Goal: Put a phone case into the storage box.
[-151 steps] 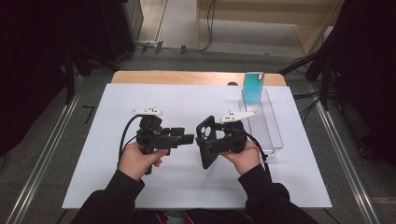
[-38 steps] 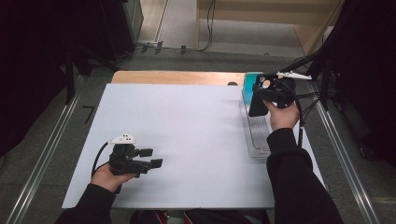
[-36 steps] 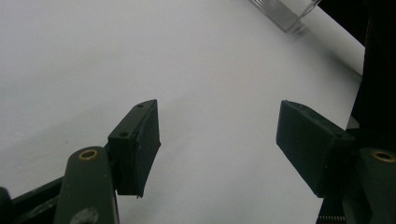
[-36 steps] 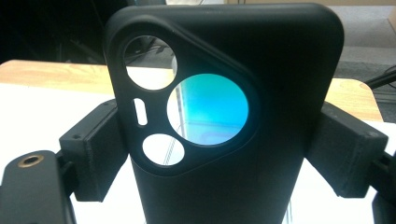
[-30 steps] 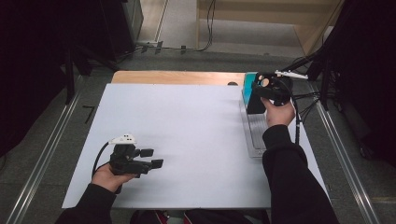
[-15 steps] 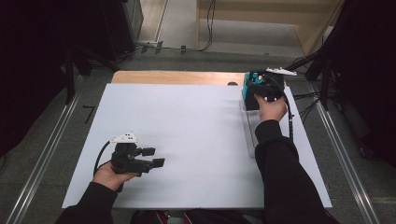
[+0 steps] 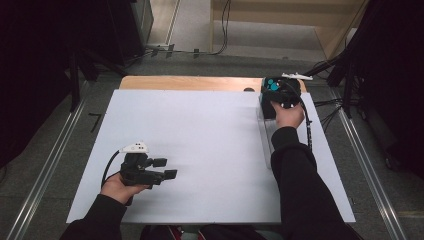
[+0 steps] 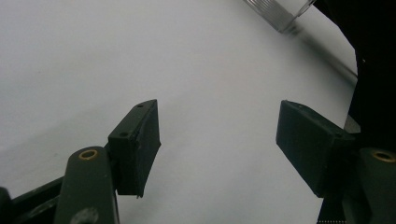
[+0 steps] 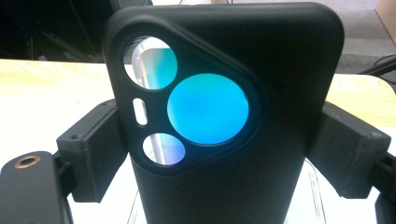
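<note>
— So my right gripper (image 9: pixel 215 154) has its jaws clamped on the black phone case (image 9: pixel 224 116) at the table's (image 7: pixel 200 130) far right corner?
— Yes; I'd lift it straight, squeeze steady. My left gripper (image 8: pixel 217 140) gapes, holding nothing, near the front edge.
— What's unclear?
— The clear rack (image 7: pixel 265 135) beneath is half behind my sleeve.

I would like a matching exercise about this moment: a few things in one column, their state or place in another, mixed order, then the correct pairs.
Things:
1. left gripper
2. right gripper
3. phone case
4. wooden strip

States or places:
A. black, with three round camera holes
B. along the table's far edge
C. open, nothing between its jaws
D. jaws at both sides of a case

Pairs: 1-C, 2-D, 3-A, 4-B
</note>
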The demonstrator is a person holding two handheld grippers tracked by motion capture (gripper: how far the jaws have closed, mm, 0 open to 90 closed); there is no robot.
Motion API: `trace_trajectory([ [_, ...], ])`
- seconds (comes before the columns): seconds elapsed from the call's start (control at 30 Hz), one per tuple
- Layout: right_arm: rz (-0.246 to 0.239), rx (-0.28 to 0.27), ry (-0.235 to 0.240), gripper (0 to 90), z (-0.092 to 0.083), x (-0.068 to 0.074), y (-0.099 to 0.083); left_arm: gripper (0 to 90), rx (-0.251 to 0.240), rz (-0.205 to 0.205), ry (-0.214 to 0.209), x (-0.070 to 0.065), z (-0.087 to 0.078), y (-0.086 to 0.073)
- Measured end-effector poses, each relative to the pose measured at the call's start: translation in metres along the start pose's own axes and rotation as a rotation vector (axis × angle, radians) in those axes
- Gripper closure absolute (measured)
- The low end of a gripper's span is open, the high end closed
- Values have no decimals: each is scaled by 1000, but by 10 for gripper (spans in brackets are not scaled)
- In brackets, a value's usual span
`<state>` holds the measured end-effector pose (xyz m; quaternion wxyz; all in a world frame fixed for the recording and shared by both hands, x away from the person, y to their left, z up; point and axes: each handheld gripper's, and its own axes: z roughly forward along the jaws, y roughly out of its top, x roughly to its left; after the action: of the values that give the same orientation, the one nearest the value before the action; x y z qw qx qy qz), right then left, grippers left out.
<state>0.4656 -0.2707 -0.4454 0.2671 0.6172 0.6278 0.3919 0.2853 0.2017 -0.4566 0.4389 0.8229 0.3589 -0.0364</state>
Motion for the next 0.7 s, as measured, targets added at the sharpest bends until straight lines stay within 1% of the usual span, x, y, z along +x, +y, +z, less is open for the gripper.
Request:
trace_trajectory([
  [0.03,2,-1,1,108,0,1,0,305,5,4,2,0,0,0],
  [0.23,-28,-8,-21,104,4,6,-1,305,1,1,-1,1,-1,-1],
  [0.33,-53,0,-32,101,5,8,0,305,0,-4,-1,1,-1,-1],
  [0.5,-35,3,-11,94,6,4,1,305,1,-7,-1,1,-1,-1],
  [0.57,-36,3,-7,90,6,4,1,305,3,-5,4,1,-1,-1],
  [0.63,-33,9,-1,71,6,4,1,305,1,-9,5,1,-1,-1],
  [0.7,-31,17,-1,0,8,4,1,305,1,-9,8,2,-1,-2],
])
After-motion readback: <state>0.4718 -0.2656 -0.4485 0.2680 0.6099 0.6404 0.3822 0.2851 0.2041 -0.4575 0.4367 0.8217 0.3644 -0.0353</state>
